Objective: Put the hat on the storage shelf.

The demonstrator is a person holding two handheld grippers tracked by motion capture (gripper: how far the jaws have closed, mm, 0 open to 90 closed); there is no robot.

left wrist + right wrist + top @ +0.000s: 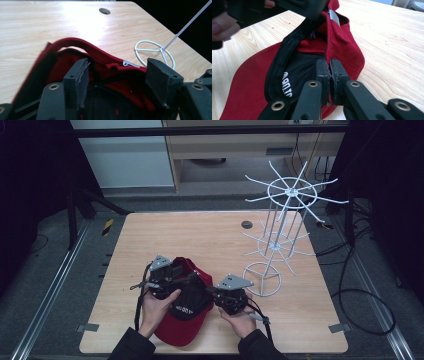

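A red cap [176, 329] with a black lining lies upside down on the wooden table [200, 235], near its front edge. My left gripper [192, 280] hovers over the back of the cap with its jaws wide open. In the left gripper view its jaws straddle the cap's red back strap [75, 43] and metal buckle [130, 64] without pinching them. My right gripper [211, 293] comes in from the right. In the right gripper view my right gripper [329, 68] is shut on the cap's side rim [347, 45].
A white wire rack [272, 247] with spoked tiers stands at the table's right, and its base ring [153, 50] is close to the cap. A round cable hole [246, 224] sits in the far part of the tabletop. Bare wood lies beyond the cap.
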